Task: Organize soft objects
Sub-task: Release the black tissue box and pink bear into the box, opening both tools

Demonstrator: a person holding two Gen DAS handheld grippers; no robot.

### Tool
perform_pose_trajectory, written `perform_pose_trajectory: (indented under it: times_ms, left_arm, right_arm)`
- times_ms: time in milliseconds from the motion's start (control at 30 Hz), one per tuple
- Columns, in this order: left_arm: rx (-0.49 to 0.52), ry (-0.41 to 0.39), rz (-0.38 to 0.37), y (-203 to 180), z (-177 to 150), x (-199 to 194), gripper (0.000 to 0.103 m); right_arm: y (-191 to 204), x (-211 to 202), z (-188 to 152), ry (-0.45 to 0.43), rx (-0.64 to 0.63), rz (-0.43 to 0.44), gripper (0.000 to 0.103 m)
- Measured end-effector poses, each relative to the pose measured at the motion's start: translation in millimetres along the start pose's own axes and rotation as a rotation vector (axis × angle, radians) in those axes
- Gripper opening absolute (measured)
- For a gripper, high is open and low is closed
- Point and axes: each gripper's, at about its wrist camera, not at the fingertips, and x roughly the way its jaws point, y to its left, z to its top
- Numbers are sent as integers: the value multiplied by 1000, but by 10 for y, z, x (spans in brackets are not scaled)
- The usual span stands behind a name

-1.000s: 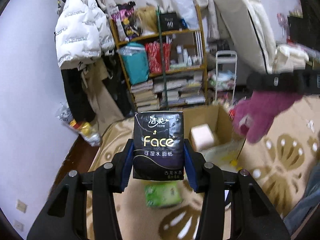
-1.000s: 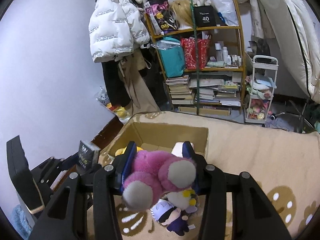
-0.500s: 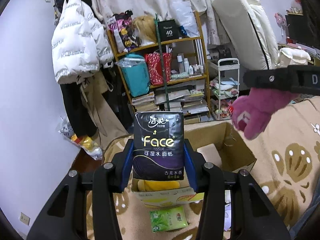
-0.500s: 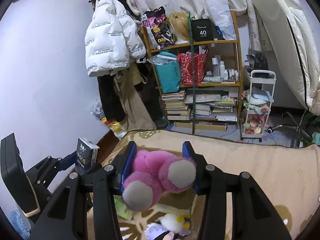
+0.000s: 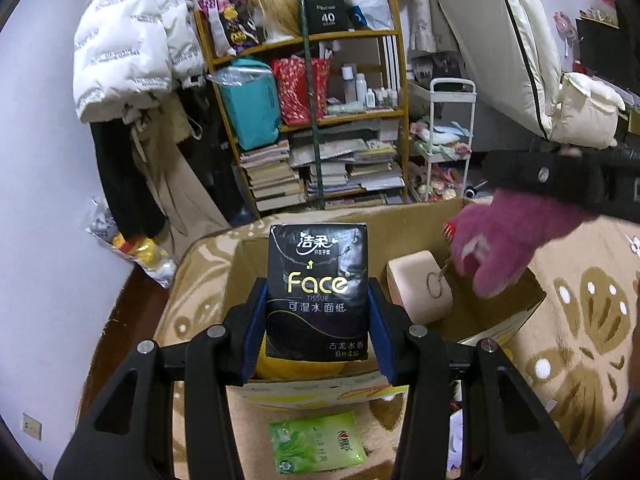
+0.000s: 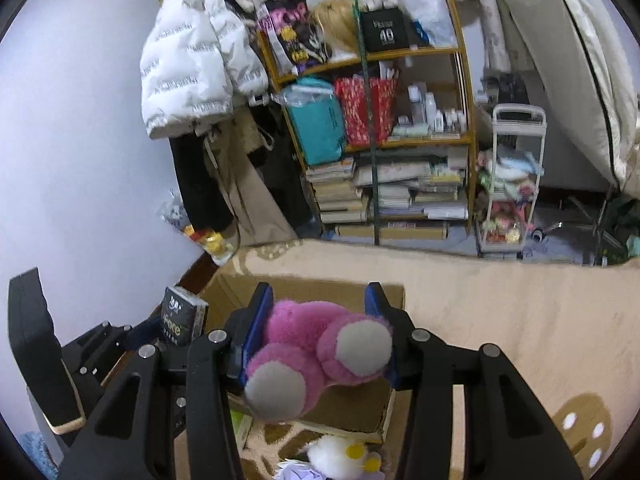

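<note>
My left gripper (image 5: 318, 320) is shut on a black "Face" tissue pack (image 5: 318, 290), held upright over the near left part of an open cardboard box (image 5: 516, 320). Inside the box lie a pale pink block (image 5: 416, 280) and something yellow (image 5: 296, 366). In the right wrist view my right gripper (image 6: 318, 334) is shut on a pink plush toy (image 6: 308, 340) with grey foot pads, hanging above the same cardboard box (image 6: 344, 408). From the left wrist view the pink plush (image 5: 504, 244) hangs over the box's right side. The tissue pack (image 6: 182, 320) shows at the left.
The box stands on a beige patterned blanket (image 5: 584, 320). A green tissue packet (image 5: 316, 442) lies in front of it, a white plush (image 6: 340, 456) near its right front corner. Behind are a cluttered bookshelf (image 5: 320, 120), a white jacket (image 5: 128, 40) and a small white cart (image 6: 512, 184).
Both grippers have dropped and moved forward toward the box. The tissue pack now sits over the box's opening, and the pink plush hangs lower over its right side. Both grips are unchanged.
</note>
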Motion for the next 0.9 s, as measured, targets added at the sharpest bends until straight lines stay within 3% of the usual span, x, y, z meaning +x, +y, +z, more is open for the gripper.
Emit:
perform_pose_trajectory:
  times_ms: [333, 467, 667, 733, 800, 900]
  left_arm:
    - [-30, 51, -18, 38, -83, 137, 46]
    - [-30, 56, -4, 29, -95, 128, 55]
    - [-46, 93, 12, 62, -146, 119, 58]
    - [-52, 101, 23, 85, -162, 102, 66]
    - [-70, 100, 50, 121, -178, 73, 81]
    - [-85, 101, 58, 159, -205, 14, 84]
  right_arm:
    - [-28, 260, -163, 69, -15, -7, 51]
    - [-15, 301, -181, 102, -36, -28, 54]
    - [-39, 319, -230, 133, -28, -48, 55]
    - [-45, 311, -242, 141, -21, -49, 55]
    - [-59, 297, -246, 149, -9, -61, 60]
    - [-55, 242, -246, 143, -8, -63, 72]
